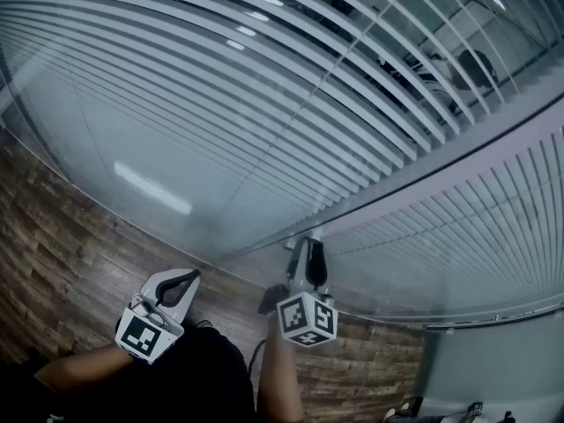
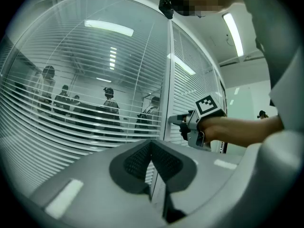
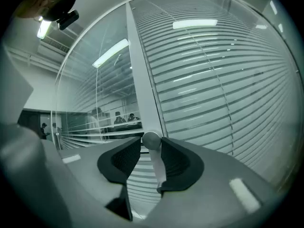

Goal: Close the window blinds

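Slatted blinds [image 1: 264, 104] fill the glass wall [image 1: 132, 179]; right gripper [image 3: 151, 145] apparently clamps a round knob [image 3: 151, 138]; left gripper [image 2: 152, 146] clenched, empty

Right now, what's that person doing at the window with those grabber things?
A person holds a gripper in each hand at a glass wall with blinds. The right gripper is clamped on the round knob by the frame post. The left gripper is shut, holding nothing. The blinds aren't closed yet: people show between the slats.

White blinds [image 1: 264, 104], grey knob [image 3: 151, 140] — (wood-grain) floor [image 1: 70, 236]
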Available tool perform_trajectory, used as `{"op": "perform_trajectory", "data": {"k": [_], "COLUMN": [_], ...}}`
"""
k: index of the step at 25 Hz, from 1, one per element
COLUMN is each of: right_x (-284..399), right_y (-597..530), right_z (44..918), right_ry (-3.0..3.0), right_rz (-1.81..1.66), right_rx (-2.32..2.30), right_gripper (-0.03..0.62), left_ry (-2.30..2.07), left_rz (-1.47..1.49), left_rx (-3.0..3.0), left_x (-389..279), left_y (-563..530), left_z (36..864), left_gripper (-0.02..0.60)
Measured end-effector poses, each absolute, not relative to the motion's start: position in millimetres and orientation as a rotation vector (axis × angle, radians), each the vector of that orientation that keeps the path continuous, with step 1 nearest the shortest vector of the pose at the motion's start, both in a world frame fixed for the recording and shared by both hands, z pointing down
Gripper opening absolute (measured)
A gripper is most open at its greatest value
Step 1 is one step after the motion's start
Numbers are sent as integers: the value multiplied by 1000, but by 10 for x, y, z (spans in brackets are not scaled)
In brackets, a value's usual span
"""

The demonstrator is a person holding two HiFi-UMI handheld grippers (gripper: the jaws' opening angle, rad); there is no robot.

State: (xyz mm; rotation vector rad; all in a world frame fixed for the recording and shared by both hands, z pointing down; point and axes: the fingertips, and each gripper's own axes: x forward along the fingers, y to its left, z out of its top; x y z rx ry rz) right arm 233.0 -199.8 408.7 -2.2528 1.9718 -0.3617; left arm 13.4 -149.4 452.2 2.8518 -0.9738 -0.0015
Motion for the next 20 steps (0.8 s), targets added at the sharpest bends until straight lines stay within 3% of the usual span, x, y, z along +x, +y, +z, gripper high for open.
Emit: {"op": "perform_trajectory", "data": {"k": [8, 20], "right_x": [2368, 2291], "right_y": [-2036, -1952], "right_z": [4090, 4075], "right_ry": [1953, 2234], "right_rz": [-376, 20], "right_rx": [-2286, -2537], "right_gripper": [129, 130], "left_ry": [-1002, -1037], "left_rz": [3, 10], "left_rx": [2817, 2805], "left_x": [68, -39], "left_y": [-1495, -1333], "left_z": [4568, 4590], "left_gripper": [2, 2]}}
